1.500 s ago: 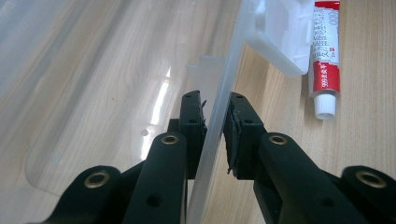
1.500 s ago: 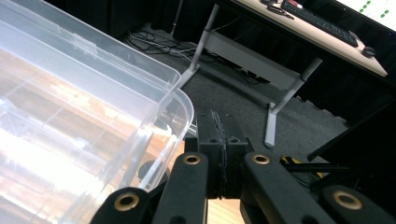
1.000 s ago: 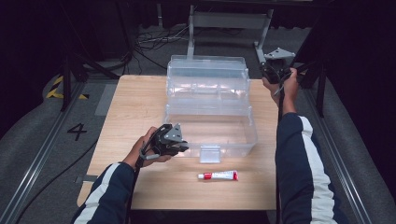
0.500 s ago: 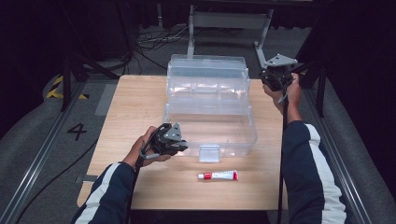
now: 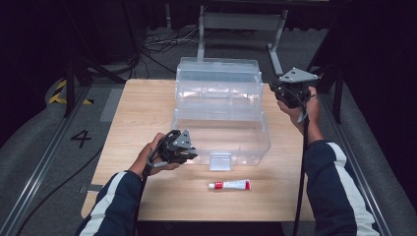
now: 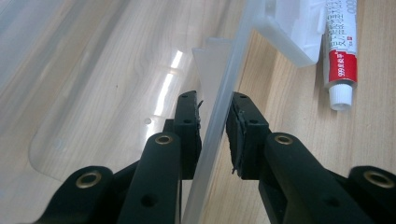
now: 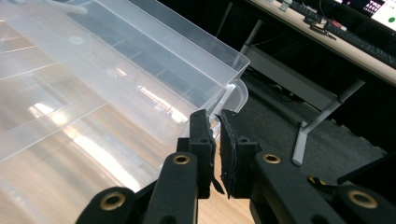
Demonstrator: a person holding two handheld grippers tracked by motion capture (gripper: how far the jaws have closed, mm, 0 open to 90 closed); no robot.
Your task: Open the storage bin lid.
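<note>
A clear plastic box (image 5: 231,142) stands on the wooden table (image 5: 142,108) with its lid (image 5: 219,73) tipped open at the back. At the box's front left corner, my left gripper (image 5: 191,155) straddles the front wall. In the left gripper view that thin wall (image 6: 218,123) runs between the pads of my left gripper (image 6: 212,100), which is shut on it. My right gripper (image 5: 278,91) hovers just right of the lid. Seen in the right gripper view, my right gripper (image 7: 215,116) is shut on nothing, with the lid's corner (image 7: 231,93) just past its tips.
A white and red tube (image 5: 229,185) lies on the table in front of the box, and also lies beside the box's white latch (image 6: 299,28) as the tube (image 6: 341,51). Metal stand legs (image 5: 275,49) and cables lie on the floor behind the table.
My right hand has drifted slightly right and nearer to me, off the lid's right corner. The left hand and the box have not moved.
</note>
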